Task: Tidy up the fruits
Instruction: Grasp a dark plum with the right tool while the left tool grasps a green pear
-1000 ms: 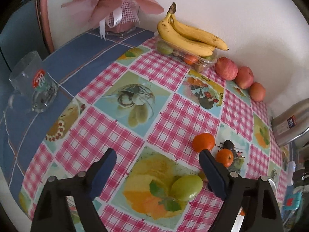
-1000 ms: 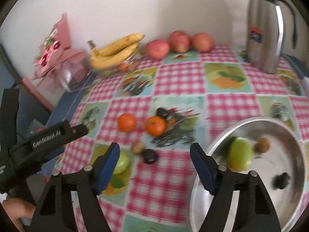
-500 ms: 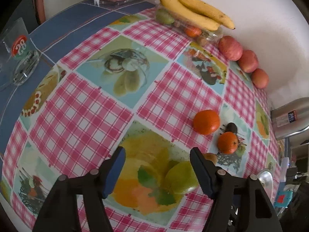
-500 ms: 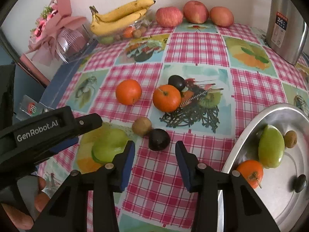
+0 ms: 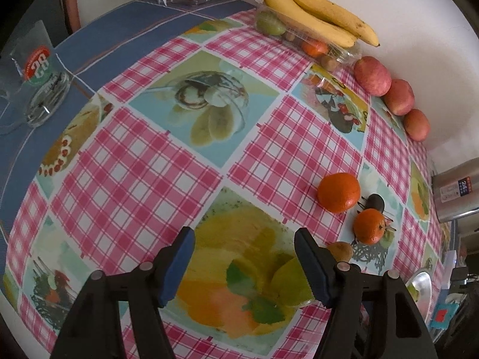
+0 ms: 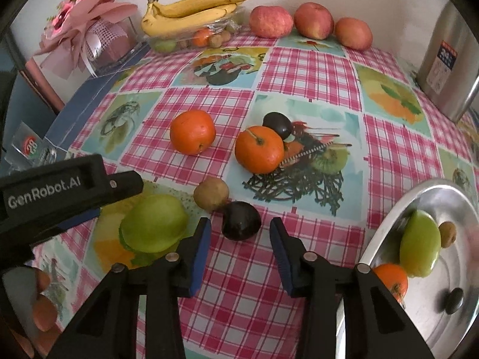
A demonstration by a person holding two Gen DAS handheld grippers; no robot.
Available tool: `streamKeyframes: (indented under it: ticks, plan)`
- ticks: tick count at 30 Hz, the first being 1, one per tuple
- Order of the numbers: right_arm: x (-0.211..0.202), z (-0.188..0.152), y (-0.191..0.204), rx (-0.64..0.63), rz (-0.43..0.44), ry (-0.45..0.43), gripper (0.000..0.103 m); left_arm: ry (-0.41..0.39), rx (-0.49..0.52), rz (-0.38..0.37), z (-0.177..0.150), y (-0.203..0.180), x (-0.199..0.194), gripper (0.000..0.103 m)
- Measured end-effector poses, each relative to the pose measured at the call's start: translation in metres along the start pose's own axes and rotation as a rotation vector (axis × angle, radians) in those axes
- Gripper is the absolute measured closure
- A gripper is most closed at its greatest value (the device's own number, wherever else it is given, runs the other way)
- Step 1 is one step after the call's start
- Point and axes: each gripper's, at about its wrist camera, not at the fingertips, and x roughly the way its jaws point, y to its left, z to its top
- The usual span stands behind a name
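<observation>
Right tongs (image 6: 239,239) are spread, empty, lined up on the small dark round plum (image 6: 241,220) on the checkered tabletop (image 6: 299,74). Prob imo: brown kiwi-ish fruit (image 6: 211,194) touches it, so a nudge rolls both. Left tongs (image 5: 244,261) also spread, w/ the green mango (image 5: 292,284) against one finger.

Three red apples (image 6: 314,19), three oranges (image 6: 259,149), two green fruits (image 6: 154,224), three dark plums (image 6: 241,220), two loose small brown fruits (image 6: 211,194), one banana bunch (image 6: 191,12).
</observation>
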Motion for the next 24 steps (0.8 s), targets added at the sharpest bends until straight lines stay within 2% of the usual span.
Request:
streamKeyframes:
  ticks: [6, 8, 13, 24]
  plan:
    - [0.002, -0.001, 0.005, -0.042, -0.024, -0.006, 0.064, -0.017, -0.039, 0.009, 0.002, 0.009, -0.006, 0.030]
    - [0.002, -0.001, 0.006, -0.052, -0.035, -0.008, 0.068, -0.013, -0.053, -0.014, 0.001, 0.012, -0.008, 0.030]
    - [0.002, -0.001, 0.006, -0.056, -0.040, -0.012, 0.075, -0.017, -0.032, -0.016, 0.000, 0.004, -0.009, 0.030]
    - [0.000, -0.003, 0.003, -0.035, -0.017, -0.019, 0.076, -0.011, -0.012, -0.037, 0.002, -0.005, -0.005, 0.030]
